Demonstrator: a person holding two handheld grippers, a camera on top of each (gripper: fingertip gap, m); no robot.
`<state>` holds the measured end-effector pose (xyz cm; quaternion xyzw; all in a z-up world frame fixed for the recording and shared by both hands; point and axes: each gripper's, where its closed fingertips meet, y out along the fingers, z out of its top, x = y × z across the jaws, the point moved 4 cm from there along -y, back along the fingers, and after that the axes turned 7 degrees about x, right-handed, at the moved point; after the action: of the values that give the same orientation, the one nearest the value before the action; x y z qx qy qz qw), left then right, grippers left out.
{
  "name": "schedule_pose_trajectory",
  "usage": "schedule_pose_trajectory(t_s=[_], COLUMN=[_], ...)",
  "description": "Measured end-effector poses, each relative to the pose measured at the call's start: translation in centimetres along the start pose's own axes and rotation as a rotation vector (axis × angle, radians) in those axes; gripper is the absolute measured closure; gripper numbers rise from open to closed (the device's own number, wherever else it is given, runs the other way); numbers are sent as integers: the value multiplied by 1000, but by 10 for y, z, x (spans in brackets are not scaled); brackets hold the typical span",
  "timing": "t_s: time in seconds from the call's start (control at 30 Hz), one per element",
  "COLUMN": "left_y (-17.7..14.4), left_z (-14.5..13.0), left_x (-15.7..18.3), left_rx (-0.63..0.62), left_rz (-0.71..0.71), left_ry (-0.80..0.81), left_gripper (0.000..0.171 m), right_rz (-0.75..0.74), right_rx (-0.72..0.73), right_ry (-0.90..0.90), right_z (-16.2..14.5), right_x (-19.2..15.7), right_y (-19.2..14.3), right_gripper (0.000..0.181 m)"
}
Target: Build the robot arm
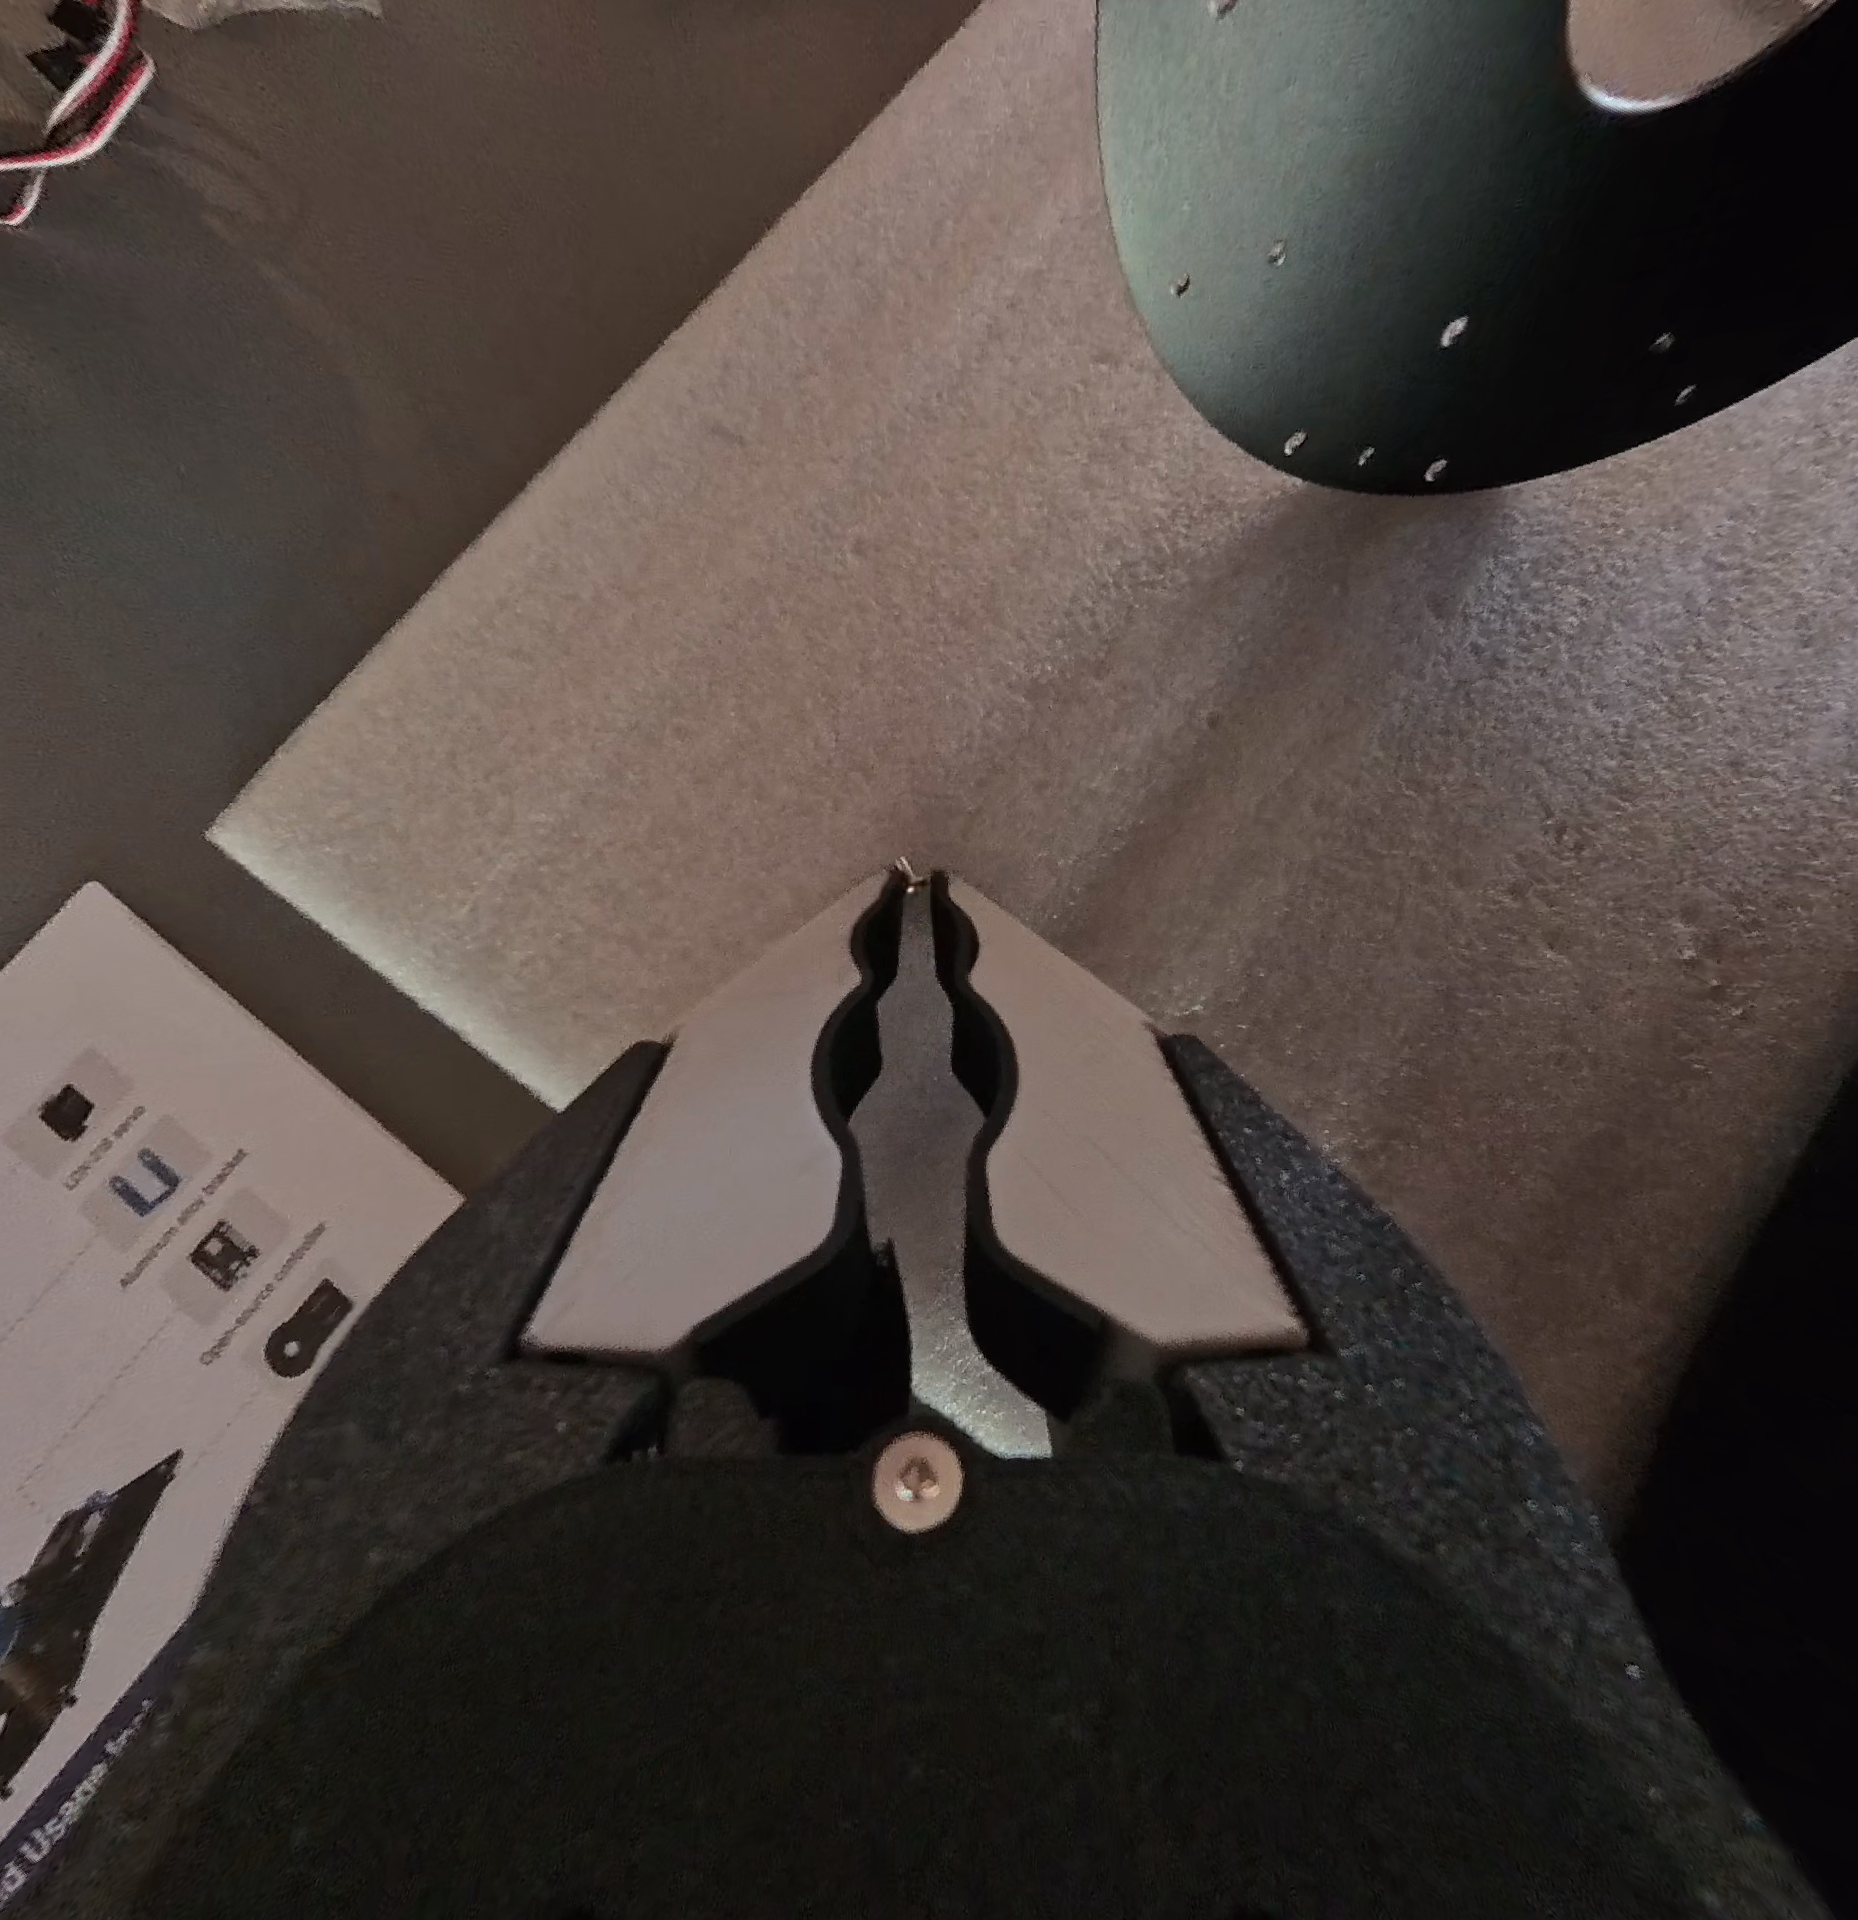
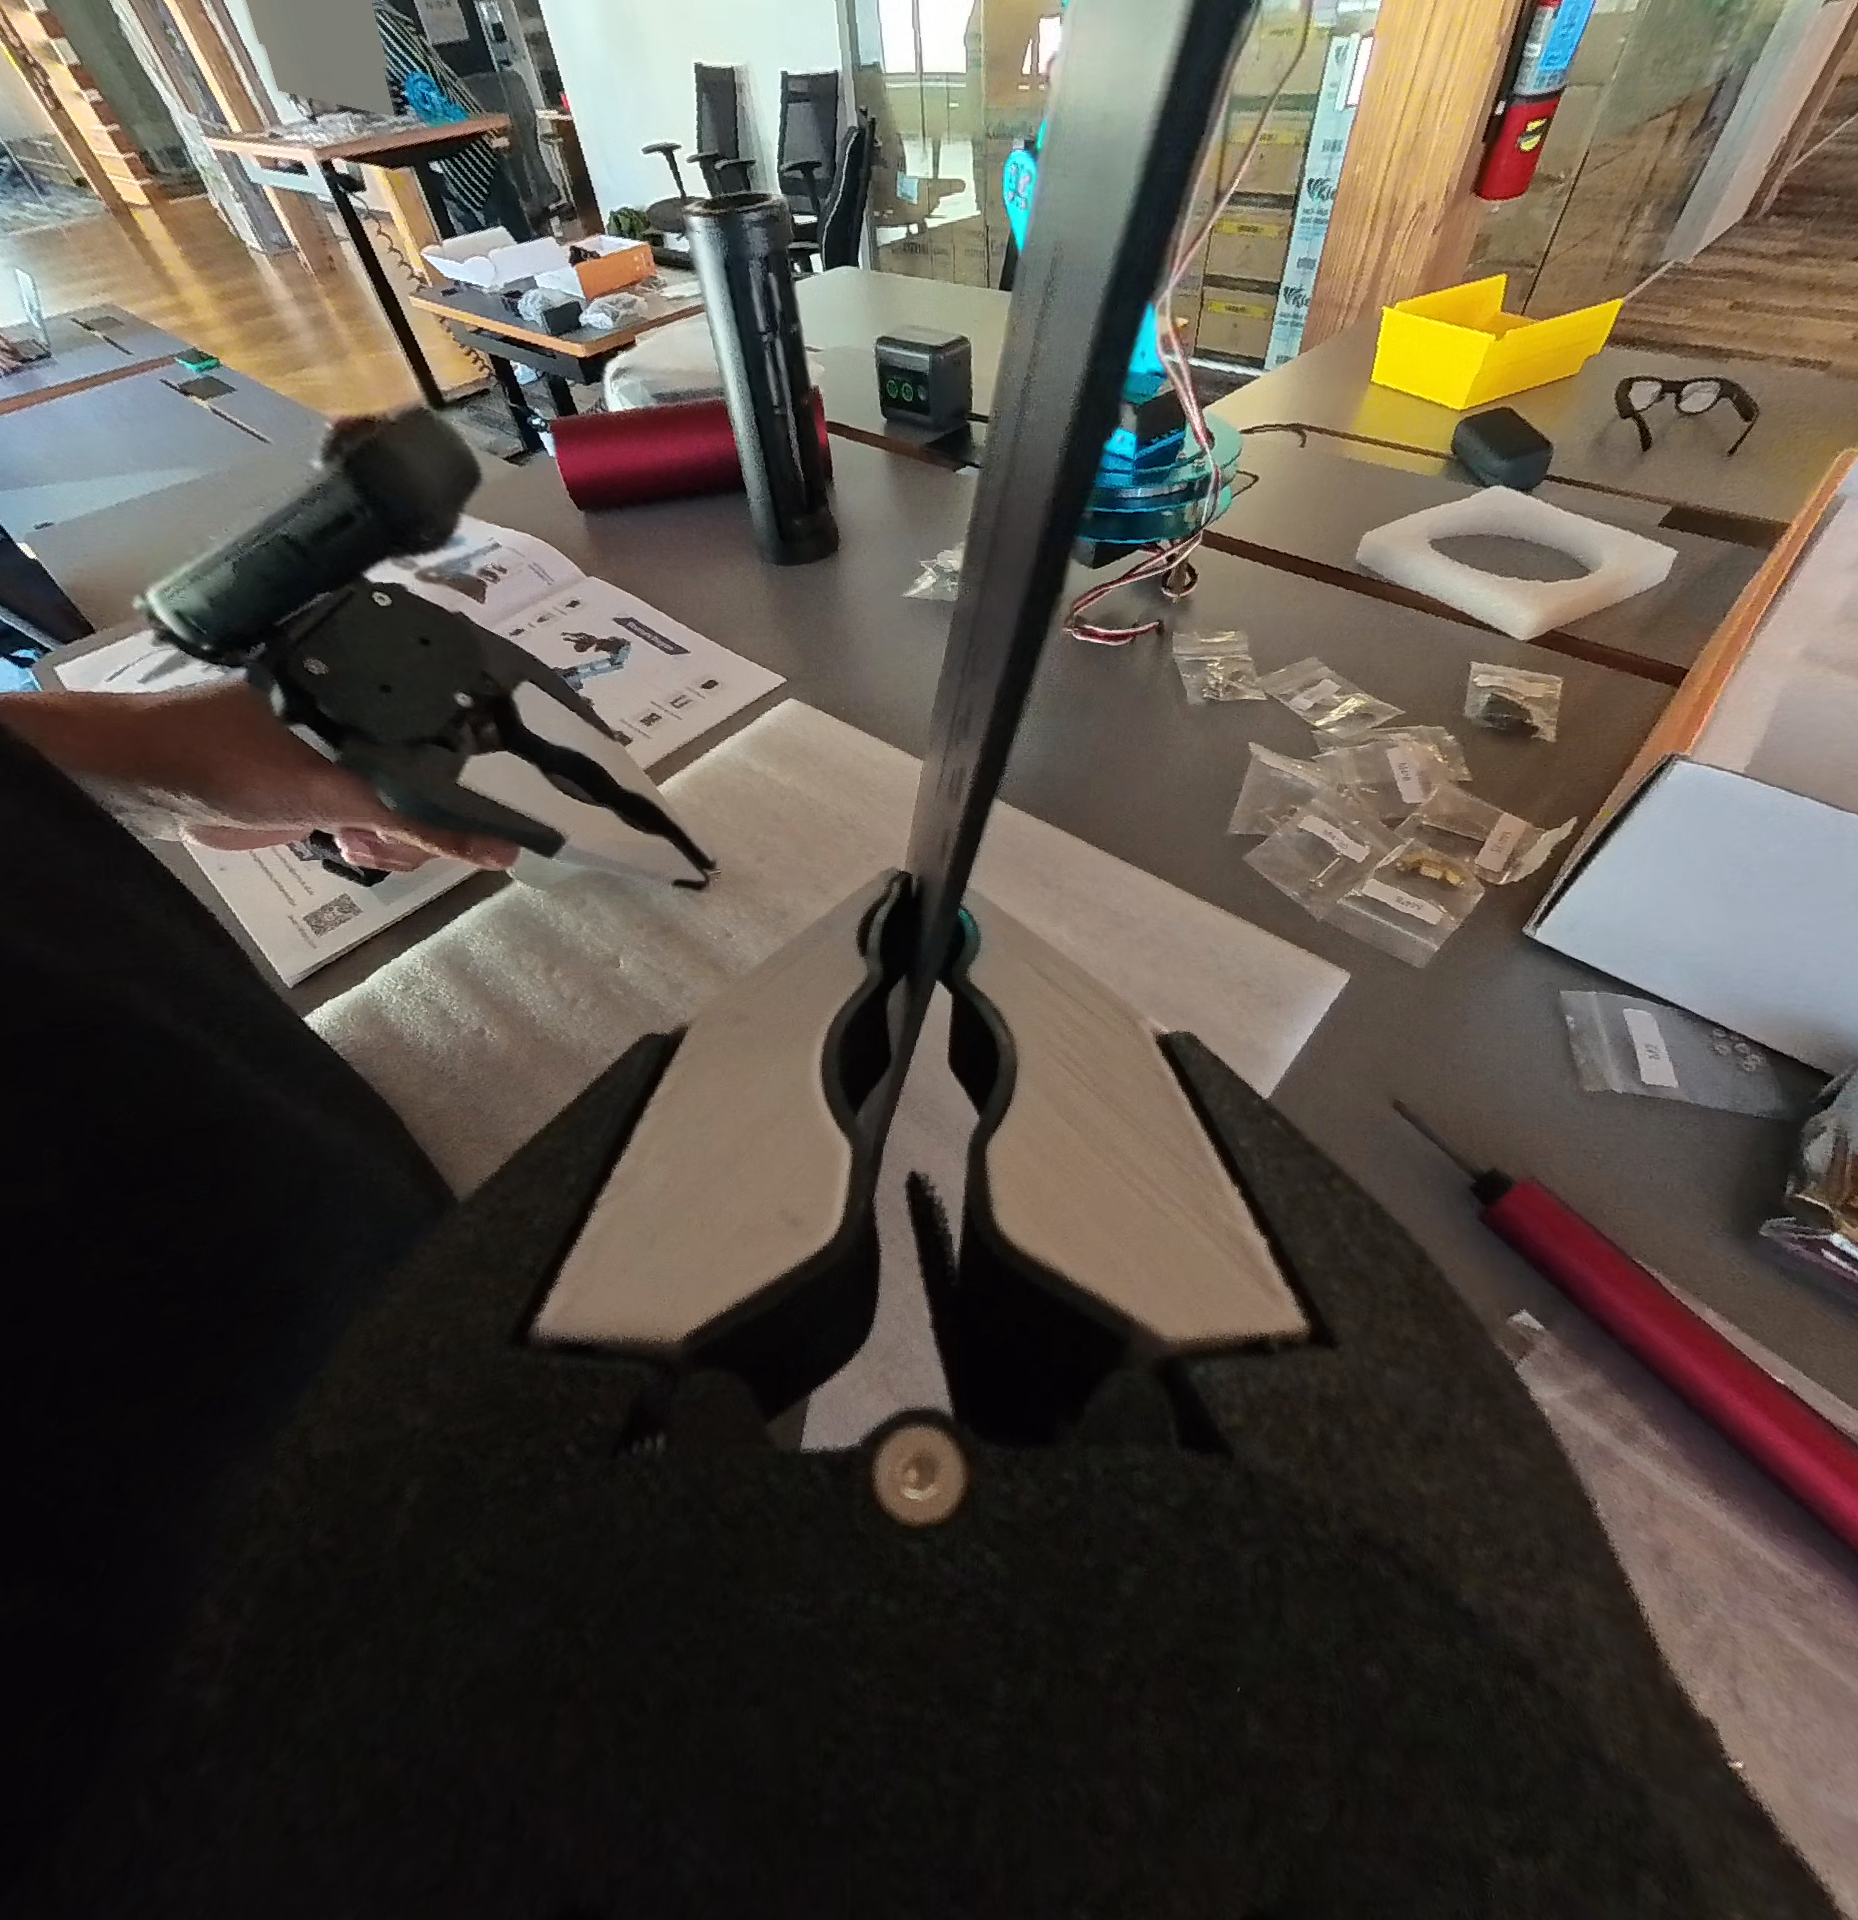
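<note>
My left gripper (image 1: 912,883) points down at a white foam sheet (image 1: 1008,644). Its jaws are closed on a tiny shiny metal part (image 1: 908,867) at the very tips. It also shows in the right wrist view (image 2: 696,876), held by a hand just above the foam sheet (image 2: 800,790). My right gripper (image 2: 925,925) is shut on the edge of a thin dark plate (image 2: 1060,416) that rises upright, edge-on. In the left wrist view the plate (image 1: 1372,229) is a rounded dark green plate with small holes, hanging above the foam at the upper right.
A printed leaflet (image 2: 613,644) lies left of the foam. Several small bags of parts (image 2: 1372,831), a red-handled tool (image 2: 1683,1340), a white box (image 2: 1735,894) and a foam ring (image 2: 1517,561) lie to the right. A black tube (image 2: 769,384), a red cylinder (image 2: 655,452) and teal discs with wires (image 2: 1164,478) stand behind. The gap from one gripper's tips to the other's is roughly 25 centimeters.
</note>
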<state>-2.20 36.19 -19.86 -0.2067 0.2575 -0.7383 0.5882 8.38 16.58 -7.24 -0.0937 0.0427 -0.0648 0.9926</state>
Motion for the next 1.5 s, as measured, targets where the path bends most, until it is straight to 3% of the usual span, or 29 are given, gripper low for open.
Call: schedule_pose_trajectory(t_s=[0.23, 0.43, 0.53, 0.7, 0.8, 0.93, 1.1, 1.5], left_y=[1, -6, -22, -65, -79, -83, -70, -64], left_z=[0, 13, 55, 162, 218, 262, 277, 283], left_x=[0, 0, 2, 10, 22, 38, 43, 42], left_rx=[-5, 29, 164, 446, 536, 566, 534, 511], left_rz=[12, -39, -135, -373, -535, -718, -692, -677], left_ry=[-40, 72, 159, 313, 341, 303, 359, 364], left_gripper=[168, 169, 169, 169, 169, 169, 169, 171], right_rz=[6, 8, 12, 27, 31, 28, 21, 28], right_rx=[11, 8, 6, 5, 10, 8, -4, -4], right_ry=[4, 1, -4, -13, -5, -14, -27, -51], right_z=[0, 1, 1, 2, 2, 2, 3, 5], right_x=[-3, -2, -2, -3, -3, -2, -1, -5], right_y=[1, 2, 2, 3, 3, 4, 6, 8], right_gripper=[180, 180, 179, 180, 180, 180, 179, 180])
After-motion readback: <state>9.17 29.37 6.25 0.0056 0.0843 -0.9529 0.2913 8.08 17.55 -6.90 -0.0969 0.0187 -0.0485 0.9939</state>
